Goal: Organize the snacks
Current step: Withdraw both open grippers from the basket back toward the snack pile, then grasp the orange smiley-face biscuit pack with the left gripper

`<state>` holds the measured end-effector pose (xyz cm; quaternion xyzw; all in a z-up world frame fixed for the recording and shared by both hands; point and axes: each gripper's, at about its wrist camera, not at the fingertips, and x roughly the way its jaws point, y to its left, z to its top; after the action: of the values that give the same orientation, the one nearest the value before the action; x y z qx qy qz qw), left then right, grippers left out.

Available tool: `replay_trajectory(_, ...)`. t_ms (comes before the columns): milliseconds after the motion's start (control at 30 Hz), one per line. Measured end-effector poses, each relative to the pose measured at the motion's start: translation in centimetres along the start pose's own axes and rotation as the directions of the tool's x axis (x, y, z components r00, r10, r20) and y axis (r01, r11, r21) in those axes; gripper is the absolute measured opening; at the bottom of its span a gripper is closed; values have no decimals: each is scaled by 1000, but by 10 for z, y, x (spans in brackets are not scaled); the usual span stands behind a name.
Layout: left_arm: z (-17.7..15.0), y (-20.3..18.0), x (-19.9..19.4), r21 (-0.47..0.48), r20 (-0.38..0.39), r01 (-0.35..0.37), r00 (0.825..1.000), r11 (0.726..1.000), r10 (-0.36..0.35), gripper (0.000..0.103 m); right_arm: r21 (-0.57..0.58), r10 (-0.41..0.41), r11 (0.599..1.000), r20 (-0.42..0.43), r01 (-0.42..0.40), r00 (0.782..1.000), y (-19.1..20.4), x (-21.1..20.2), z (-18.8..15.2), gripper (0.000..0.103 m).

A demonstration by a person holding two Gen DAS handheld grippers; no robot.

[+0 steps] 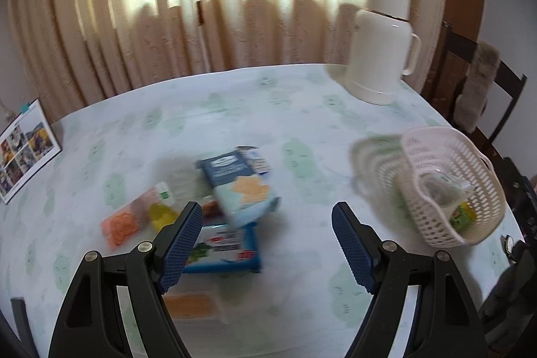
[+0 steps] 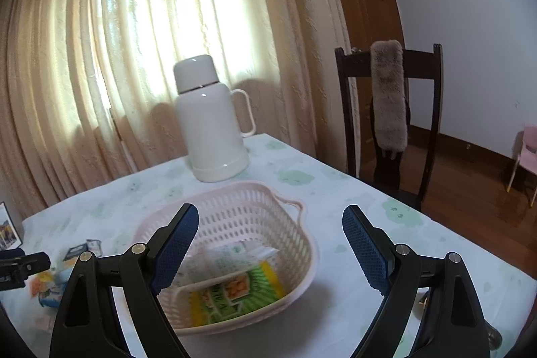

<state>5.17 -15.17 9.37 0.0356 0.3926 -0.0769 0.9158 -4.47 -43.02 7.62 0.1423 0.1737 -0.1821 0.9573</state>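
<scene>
Right wrist: one basket (two packets).

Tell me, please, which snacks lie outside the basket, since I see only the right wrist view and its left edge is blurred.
Observer: A blue box lies tilted on top of a second box, out on the table.
Operator: Thank you. Is the left claw holding anything?
Observer: No, the left claw is open and empty, with the two boxes just ahead of it.
Operator: Is anything else loose there?
Observer: Yes, an orange packet lies on the table to the left of the boxes.
</scene>
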Motion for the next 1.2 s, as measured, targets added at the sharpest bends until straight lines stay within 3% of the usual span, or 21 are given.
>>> replay_trajectory(300,-1,61,0,-84,4,-70,997,994,71,76,-61,91,994,35,-89,995,37,-25,4,88)
replay_trajectory(700,-8,142,18,-175,-53,-183,983,967,176,76,-127,237,962,-57,-243,970,95,-29,-12,88)
replay_trajectory(967,-24,158,60,-110,-151,-193,973,975,175,76,-160,320,925,-160,-344,934,129,-23,-34,88)
replay_trajectory(1067,-28,158,71,-80,-173,-169,973,982,153,76,-182,337,911,-190,-370,922,139,-22,-43,88)
replay_trajectory(1200,-30,153,82,-20,-182,-183,967,983,177,76,-208,357,890,-233,-405,905,149,-20,-54,88)
